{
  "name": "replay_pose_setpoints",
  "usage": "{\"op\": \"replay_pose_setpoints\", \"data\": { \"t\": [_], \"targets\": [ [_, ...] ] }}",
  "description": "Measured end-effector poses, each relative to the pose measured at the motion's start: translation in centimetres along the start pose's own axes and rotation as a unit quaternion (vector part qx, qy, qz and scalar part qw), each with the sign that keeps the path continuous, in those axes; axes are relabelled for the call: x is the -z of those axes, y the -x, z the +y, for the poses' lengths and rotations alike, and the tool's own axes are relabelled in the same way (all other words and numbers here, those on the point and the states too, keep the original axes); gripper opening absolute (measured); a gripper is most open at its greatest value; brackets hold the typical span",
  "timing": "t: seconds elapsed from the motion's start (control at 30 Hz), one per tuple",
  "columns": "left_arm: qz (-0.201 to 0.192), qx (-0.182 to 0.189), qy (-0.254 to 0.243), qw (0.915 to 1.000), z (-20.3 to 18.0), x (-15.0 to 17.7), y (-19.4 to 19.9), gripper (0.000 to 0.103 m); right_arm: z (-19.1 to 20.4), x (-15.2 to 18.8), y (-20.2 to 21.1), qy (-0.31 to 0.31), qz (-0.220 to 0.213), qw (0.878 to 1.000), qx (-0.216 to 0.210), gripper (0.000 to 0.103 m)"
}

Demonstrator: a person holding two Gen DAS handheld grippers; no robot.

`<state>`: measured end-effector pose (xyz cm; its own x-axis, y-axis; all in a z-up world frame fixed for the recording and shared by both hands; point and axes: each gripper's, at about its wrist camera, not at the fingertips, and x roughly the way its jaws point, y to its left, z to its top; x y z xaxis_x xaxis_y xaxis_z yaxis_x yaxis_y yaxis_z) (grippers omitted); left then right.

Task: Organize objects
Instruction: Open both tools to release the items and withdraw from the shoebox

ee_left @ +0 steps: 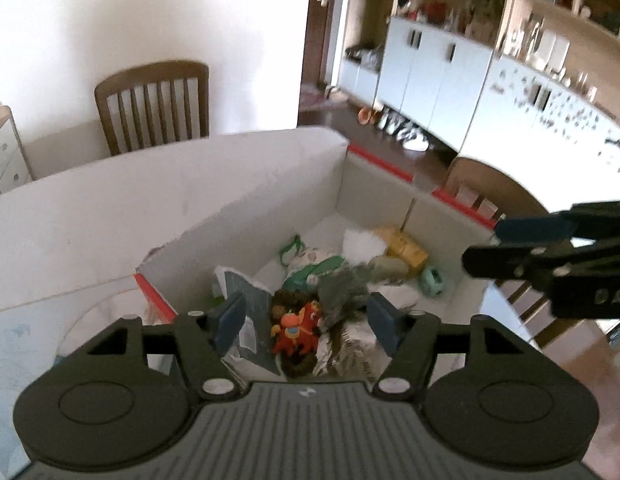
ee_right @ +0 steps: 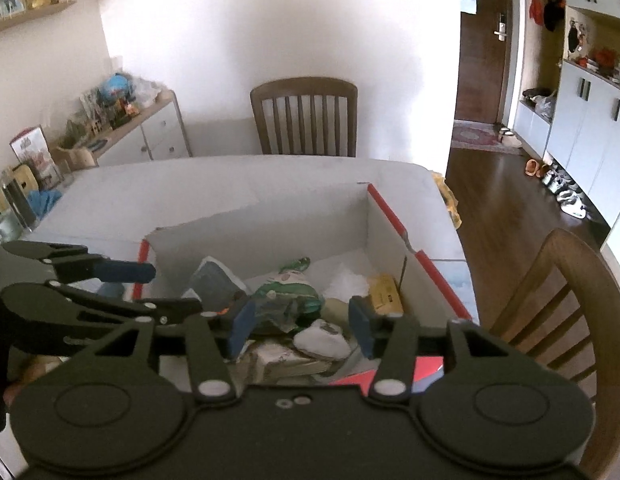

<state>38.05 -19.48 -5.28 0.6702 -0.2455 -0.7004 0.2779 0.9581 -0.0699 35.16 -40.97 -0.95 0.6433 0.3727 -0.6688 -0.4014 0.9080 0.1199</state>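
Hovering side by side over one white cardboard box with red-taped edges (ee_left: 245, 184), two black two-finger grippers with blue pads both point down into it. The left gripper (ee_left: 305, 322) has its jaws spread wide with nothing between them; the right gripper (ee_right: 301, 326) is likewise wide open and empty. Inside the box lies a loose jumble — one red and orange plush toy (ee_left: 295, 330) directly below the left gripper, one green and white pouch (ee_right: 287, 294), one yellow carton (ee_right: 386, 298) against the far right wall, one small mint-green object (ee_left: 432, 280), one white round-edged packet (ee_right: 322, 340) and some crinkled wrappers I cannot count. The box sits on a pale table (ee_right: 121, 196). Two brown wooden slat-back chairs stand at the table — one at the far side (ee_right: 305, 114), one at the right (ee_right: 558, 312).
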Motion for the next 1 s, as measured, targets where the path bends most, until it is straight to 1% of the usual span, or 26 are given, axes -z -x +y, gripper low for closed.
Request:
{"op": "replay_pose_setpoints", "data": {
  "t": [0.1,0.13,0.23,0.27,0.33,0.43,0.5,0.57,0.63,0.77,0.83,0.93,1.0],
  "targets": [
    [-0.014,0.010,0.001,0.9999,0.3,0.2,1.5,0.067,0.8,0.4,0.6,-0.003,-0.009,1.000,0.009,0.051],
    [-0.018,0.015,0.002,0.9997,0.5,0.3,2.0,0.067,1.1,0.6,0.9,-0.006,-0.012,1.000,0.010,0.053],
    [-0.030,0.025,-0.002,0.9992,0.8,0.6,3.5,0.067,2.0,1.1,1.8,-0.016,-0.027,0.999,0.018,0.068],
    [-0.034,0.026,-0.004,0.9991,0.9,0.8,4.0,0.067,2.4,1.2,2.0,-0.018,-0.033,0.999,0.019,0.068],
    [-0.040,0.032,-0.004,0.9987,1.3,1.0,4.9,0.072,3.2,1.5,2.5,-0.022,-0.038,0.999,0.021,0.068],
    [-0.050,0.036,-0.006,0.9981,2.0,1.3,6.2,0.077,4.4,2.0,3.1,-0.031,-0.048,0.998,0.026,0.076],
    [-0.056,0.039,-0.003,0.9977,2.6,1.6,7.0,0.080,5.1,2.3,3.6,-0.038,-0.056,0.997,0.027,0.079],
    [-0.062,0.040,-0.006,0.9973,3.1,1.9,7.6,0.080,5.9,2.7,3.9,-0.044,-0.063,0.997,0.033,0.086],
    [-0.065,0.040,-0.014,0.9970,3.4,2.1,8.1,0.083,6.5,3.1,4.2,-0.049,-0.068,0.996,0.039,0.089],
    [-0.070,0.056,-0.021,0.9957,4.1,2.5,8.7,0.088,7.7,3.8,4.9,-0.058,-0.076,0.994,0.047,0.097],
    [-0.073,0.064,-0.028,0.9949,4.2,2.8,8.9,0.094,8.2,4.2,5.3,-0.064,-0.082,0.993,0.052,0.101],
    [-0.075,0.068,-0.029,0.9944,4.4,3.2,9.3,0.102,9.1,4.7,6.0,-0.073,-0.094,0.991,0.062,0.102],
    [-0.076,0.073,-0.026,0.9941,4.7,3.3,9.5,0.103,9.5,5.1,6.4,-0.078,-0.101,0.989,0.069,0.102]
  ]
}}
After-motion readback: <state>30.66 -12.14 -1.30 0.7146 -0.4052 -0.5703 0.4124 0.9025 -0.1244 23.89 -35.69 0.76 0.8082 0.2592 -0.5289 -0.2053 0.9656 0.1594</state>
